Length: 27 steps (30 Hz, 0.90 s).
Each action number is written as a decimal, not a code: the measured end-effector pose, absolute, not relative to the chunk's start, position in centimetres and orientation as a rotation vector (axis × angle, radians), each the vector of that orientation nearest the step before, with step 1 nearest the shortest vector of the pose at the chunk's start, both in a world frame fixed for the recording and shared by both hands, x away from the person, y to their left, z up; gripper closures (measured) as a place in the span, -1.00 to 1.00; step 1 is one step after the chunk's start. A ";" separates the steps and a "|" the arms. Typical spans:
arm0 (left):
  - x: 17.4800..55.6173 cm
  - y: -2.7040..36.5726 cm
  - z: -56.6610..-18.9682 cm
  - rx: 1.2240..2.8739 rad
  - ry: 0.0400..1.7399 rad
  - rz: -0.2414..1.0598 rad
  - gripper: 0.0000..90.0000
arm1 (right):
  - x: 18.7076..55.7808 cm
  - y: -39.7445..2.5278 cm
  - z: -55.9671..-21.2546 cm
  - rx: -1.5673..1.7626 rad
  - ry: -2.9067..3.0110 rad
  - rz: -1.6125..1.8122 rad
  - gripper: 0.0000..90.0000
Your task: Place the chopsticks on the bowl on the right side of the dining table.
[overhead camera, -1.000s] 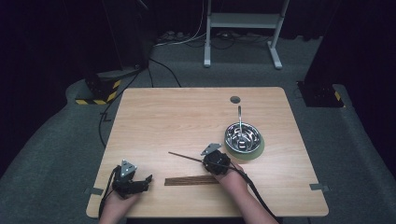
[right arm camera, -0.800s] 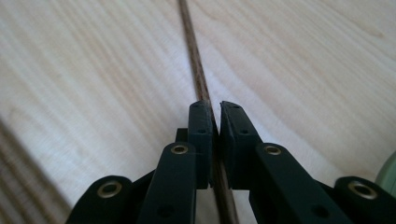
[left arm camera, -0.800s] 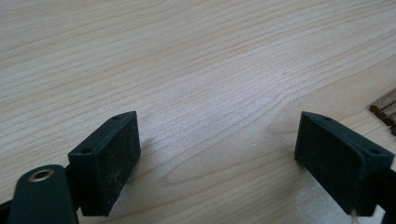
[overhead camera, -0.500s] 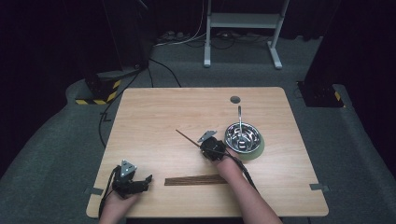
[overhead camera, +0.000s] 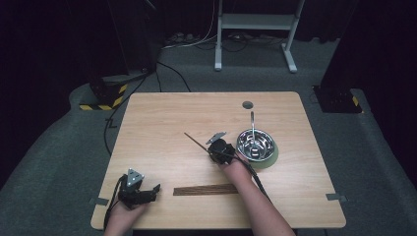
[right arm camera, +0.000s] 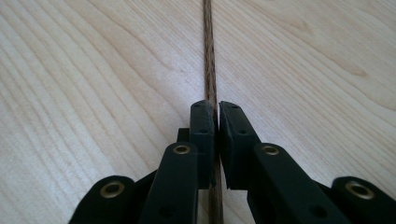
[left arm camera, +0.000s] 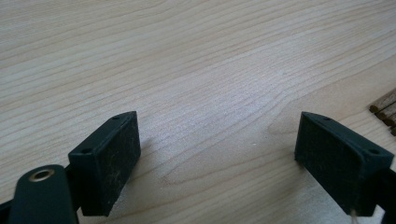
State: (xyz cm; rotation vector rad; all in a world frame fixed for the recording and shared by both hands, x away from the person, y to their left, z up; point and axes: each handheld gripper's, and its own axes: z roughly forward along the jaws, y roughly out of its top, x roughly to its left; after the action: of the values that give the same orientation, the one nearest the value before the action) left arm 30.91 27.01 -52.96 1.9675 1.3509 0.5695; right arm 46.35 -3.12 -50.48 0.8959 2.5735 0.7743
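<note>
High view: right gripper [overhead camera: 212, 147] near the middle of the desk [overhead camera: 162, 118], pinching a thin dark wooden stick [overhead camera: 195, 140] that slants up and away toward the far left corner. Just beside that gripper, toward the right edge, a metal bowl [overhead camera: 255, 144] on a green mat [overhead camera: 272, 158], with a utensil handle standing out of it. Bundle of dark sticks [overhead camera: 205, 189] flat along the near edge. Left gripper [overhead camera: 155, 189] at the near left corner, low over the wood.

Left gripper view: jaws spread wide, holding nothing, bare desk grain between them; stick ends [left arm camera: 385, 106] just at the right border.

Right gripper view: jaws clamped tight on the stick [right arm camera: 209, 60], running straight ahead between the pads, over the desk surface.
</note>
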 end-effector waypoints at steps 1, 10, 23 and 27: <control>30.9 27.0 -53.0 1.968 1.350 0.569 -0.68 | 46.2 -3.1 -50.5 0.885 2.574 0.766 0.86; 30.9 27.0 -53.0 1.969 1.348 0.569 -0.68 | 46.0 -2.9 -50.1 0.892 2.567 0.803 0.68; 30.9 27.1 -52.9 1.979 1.338 0.576 -0.67 | 46.4 -2.5 -50.6 0.892 2.585 0.831 0.68; 30.9 27.1 -52.9 1.977 1.339 0.575 -0.67 | 46.5 -2.4 -50.6 0.909 2.590 0.827 0.71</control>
State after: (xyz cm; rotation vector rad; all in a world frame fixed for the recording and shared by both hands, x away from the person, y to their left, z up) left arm 30.90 27.05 -52.94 1.9771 1.3395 0.5747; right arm 46.54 -2.39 -50.60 0.9092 2.5902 0.8273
